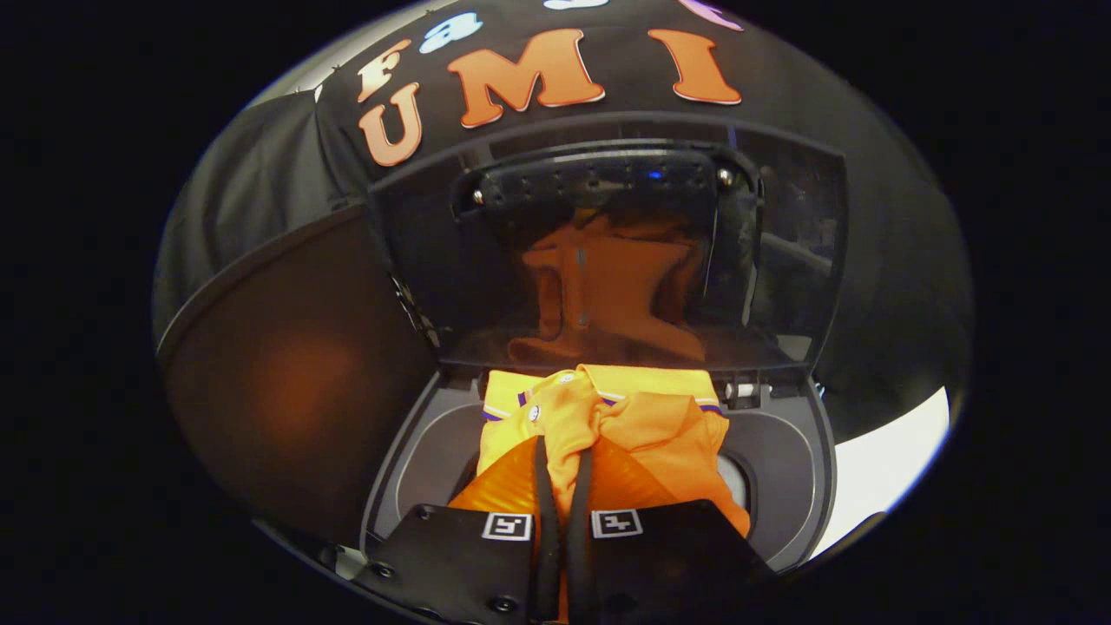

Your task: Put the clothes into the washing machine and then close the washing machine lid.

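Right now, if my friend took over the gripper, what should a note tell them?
Gripper: shut on the orange shirt, a fold pinched between both fingers.
Shirt: held over the washing machine opening, its collar toward the hinge; not yet let go.
Lid: standing open behind the shirt, which mirrors in it.
Done: shirt picked up and brought to the machine.
Left: lower it in, let go, then close the lid.

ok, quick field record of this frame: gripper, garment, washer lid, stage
gripper: gripper shut on the orange shirt, both fingers pinching a fold of it
garment: orange shirt with striped collar, held over the washer opening, not yet dropped in
lid: washer lid raised upright beyond the shirt, which is mirrored in its dark panel
stage: loading; lid not yet closed
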Available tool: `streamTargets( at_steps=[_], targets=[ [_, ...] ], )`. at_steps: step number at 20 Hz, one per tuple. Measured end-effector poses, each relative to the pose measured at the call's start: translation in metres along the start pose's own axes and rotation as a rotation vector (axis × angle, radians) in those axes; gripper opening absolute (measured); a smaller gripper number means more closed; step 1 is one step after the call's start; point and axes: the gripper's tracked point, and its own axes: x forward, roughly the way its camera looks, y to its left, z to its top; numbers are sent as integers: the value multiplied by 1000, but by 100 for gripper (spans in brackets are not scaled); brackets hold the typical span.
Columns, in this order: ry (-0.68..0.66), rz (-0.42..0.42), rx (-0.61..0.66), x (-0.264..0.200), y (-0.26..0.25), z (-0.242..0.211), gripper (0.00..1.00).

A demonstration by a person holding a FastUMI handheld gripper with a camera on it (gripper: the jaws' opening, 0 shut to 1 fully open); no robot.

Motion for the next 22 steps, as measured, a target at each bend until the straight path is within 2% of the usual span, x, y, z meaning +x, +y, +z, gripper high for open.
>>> streamTargets(
  at_steps=[4,14,17,19,22],
  targets=[
    [106,-34,67,28,-16,-33,11],
    [383,-138,106,64,-34,-108,12],
    [406,-147,115,66,-34,-112,14],
    [410,-157,114,65,-35,-112,23],
    [375,-178,94,61,-39,-105,70]
  ],
)
